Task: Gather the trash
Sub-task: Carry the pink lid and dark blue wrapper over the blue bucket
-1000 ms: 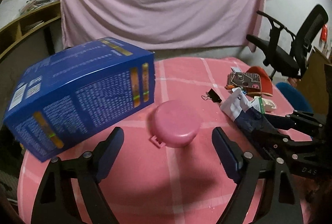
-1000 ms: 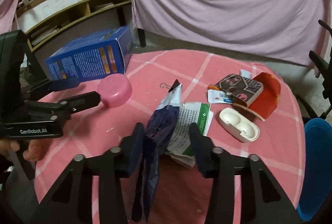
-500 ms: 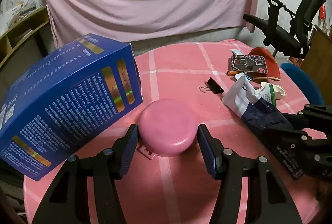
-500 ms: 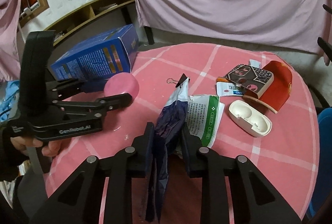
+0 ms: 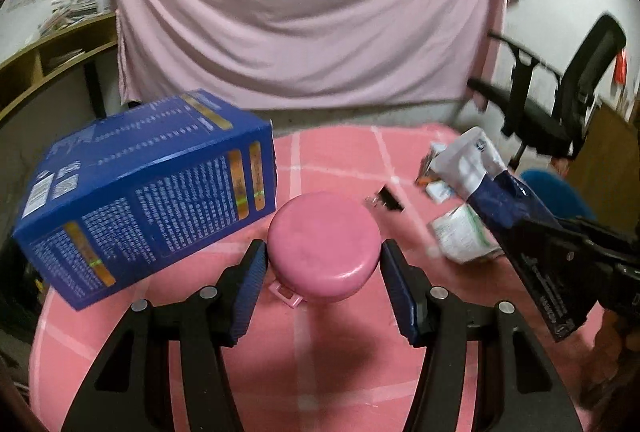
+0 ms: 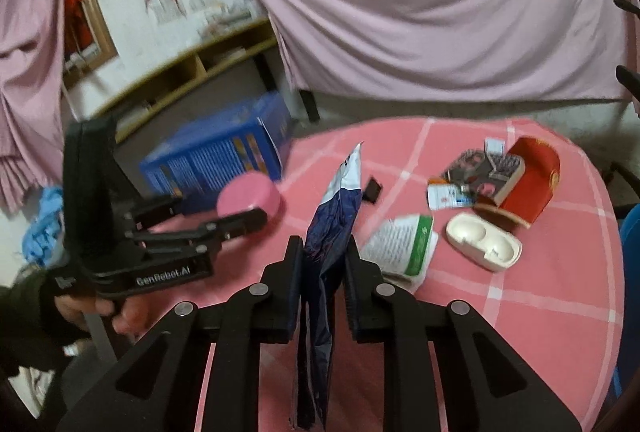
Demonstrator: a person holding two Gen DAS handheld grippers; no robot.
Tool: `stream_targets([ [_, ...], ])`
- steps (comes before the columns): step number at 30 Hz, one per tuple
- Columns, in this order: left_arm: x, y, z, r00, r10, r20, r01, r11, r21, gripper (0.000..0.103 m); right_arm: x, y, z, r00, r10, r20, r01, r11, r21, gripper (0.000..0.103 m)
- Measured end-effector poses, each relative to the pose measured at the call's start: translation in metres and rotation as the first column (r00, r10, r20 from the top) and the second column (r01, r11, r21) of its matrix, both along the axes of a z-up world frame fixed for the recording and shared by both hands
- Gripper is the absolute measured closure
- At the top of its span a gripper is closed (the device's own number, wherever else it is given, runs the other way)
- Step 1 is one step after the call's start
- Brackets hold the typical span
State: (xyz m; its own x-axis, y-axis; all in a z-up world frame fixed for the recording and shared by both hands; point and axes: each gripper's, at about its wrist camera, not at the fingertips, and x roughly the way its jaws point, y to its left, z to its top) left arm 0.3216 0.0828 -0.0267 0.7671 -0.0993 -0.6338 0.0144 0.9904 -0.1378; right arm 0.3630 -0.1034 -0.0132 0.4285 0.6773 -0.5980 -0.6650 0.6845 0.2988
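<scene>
My left gripper point(image 5: 323, 274) squeezes the round pink case point(image 5: 323, 250) near the table's point(image 5: 340, 360) left edge, beside the blue box point(image 5: 152, 192), while my right gripper point(image 6: 323, 268) pinches the dark blue wrapper point(image 6: 330, 232).

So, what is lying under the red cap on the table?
Under the red cap lies a dark patterned booklet, its left part showing. A white card sticks out beside it. What is deeper under the cap stays covered.

Home room: pink-clothed table point(image 5: 340, 372), draped pink sheet point(image 5: 304, 12), wooden shelving point(image 6: 208, 60), office chair point(image 5: 560, 92).
</scene>
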Motion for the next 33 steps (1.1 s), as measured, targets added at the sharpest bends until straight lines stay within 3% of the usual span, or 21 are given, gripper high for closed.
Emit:
stream_targets([
  [4, -0.014, -0.006, 0.018, 0.995, 0.011, 0.097, -0.005, 0.998, -0.056, 0.051, -0.008, -0.015, 0.018, 0.997, -0.026, 0.076, 0.019, 0.995, 0.095, 0.086],
  [9, -0.024, -0.029, 0.046, 0.975, -0.003, 0.222, 0.020, 0.997, -0.073, 0.051, -0.020, -0.040, 0.043, 0.975, -0.099, 0.199, 0.061, 0.980, 0.191, 0.086],
  [16, -0.027, -0.071, 0.082, 0.931, -0.055, 0.360, 0.094, 0.991, -0.090, 0.051, -0.031, -0.090, 0.069, 0.915, -0.245, 0.319, 0.146, 0.941, 0.304, 0.086],
  [19, -0.025, -0.096, 0.093, 0.914, -0.089, 0.395, 0.134, 0.987, -0.089, 0.051, -0.035, -0.112, 0.077, 0.875, -0.317, 0.366, 0.201, 0.925, 0.321, 0.086],
  [26, -0.010, -0.158, 0.106, 0.885, -0.188, 0.426, 0.245, 0.966, -0.081, 0.051, -0.041, -0.163, 0.087, 0.792, -0.452, 0.410, 0.315, 0.878, 0.359, 0.086],
  [33, 0.016, -0.217, 0.101, 0.887, -0.276, 0.371, 0.325, 0.943, -0.075, 0.051, -0.043, -0.218, 0.080, 0.732, -0.565, 0.380, 0.434, 0.817, 0.379, 0.086],
])
